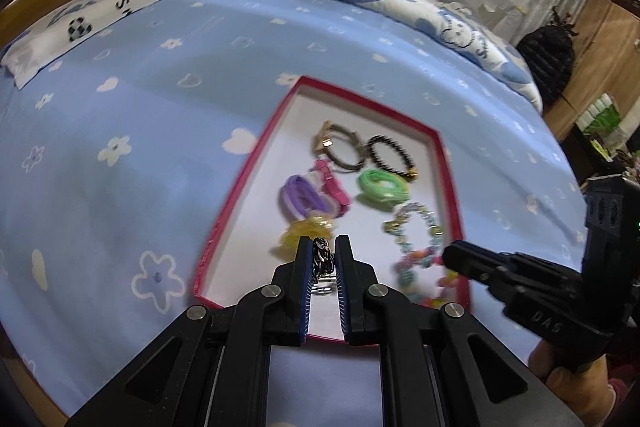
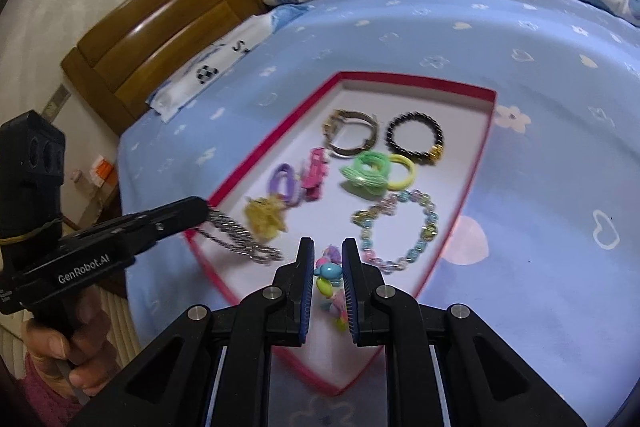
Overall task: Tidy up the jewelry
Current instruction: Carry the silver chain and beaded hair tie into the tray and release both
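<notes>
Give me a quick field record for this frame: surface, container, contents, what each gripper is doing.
surface: blue flower-print bed sheet
container: red-rimmed box lid, white inside, lying on the sheet
contents: watch, black bead bracelet, green hair tie, yellow hair tie, pink clip, purple hair tie, pastel bead bracelet
left gripper: shut on silver chain, chain hangs over the box's near-left corner
right gripper: around colourful charm bracelet; contact unclear

Shiny metal chain [image 2: 236,237], glossy plastic bead bracelet [image 2: 400,231], cloth bedsheet [image 1: 140,107], polished wooden headboard [image 2: 160,39].
</notes>
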`<state>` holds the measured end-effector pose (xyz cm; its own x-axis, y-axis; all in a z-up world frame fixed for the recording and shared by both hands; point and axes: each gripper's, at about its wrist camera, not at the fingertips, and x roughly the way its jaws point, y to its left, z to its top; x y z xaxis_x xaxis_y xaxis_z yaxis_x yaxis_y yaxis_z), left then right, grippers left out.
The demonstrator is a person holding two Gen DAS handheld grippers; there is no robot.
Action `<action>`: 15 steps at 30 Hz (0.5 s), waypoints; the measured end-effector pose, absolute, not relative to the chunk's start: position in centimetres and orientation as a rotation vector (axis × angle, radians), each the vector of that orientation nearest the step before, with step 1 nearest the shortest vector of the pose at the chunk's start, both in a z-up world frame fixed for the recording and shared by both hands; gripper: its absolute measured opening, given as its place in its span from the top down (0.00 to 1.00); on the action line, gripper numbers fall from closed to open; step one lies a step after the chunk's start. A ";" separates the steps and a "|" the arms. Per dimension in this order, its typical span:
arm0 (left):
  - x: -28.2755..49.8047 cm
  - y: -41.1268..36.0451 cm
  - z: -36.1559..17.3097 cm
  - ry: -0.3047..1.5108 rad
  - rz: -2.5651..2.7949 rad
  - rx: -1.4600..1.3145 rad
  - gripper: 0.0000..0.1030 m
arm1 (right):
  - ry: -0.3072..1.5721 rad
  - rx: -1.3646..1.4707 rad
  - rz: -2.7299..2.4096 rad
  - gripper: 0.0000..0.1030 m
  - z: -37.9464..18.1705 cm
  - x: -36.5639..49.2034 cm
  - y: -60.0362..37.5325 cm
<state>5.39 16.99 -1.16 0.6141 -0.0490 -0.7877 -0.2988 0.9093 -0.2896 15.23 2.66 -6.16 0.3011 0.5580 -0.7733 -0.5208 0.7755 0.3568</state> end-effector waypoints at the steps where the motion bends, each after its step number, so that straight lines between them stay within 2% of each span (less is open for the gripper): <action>1: 5.6 17.2 -1.6 0.914 0.159 -0.422 0.91 | 1.051 0.041 0.708 0.87 -6.5 15.6 2.6; 15: 7.7 17.4 -4.6 0.981 0.209 -0.408 0.90 | 1.098 -0.024 0.664 0.86 -9.0 17.1 3.1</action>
<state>7.70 17.43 -4.63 0.5439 -0.0111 -0.8391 -0.3518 0.9048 -0.2400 17.07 3.13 -8.95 0.2841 0.4846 -0.8273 -0.5078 0.8080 0.2989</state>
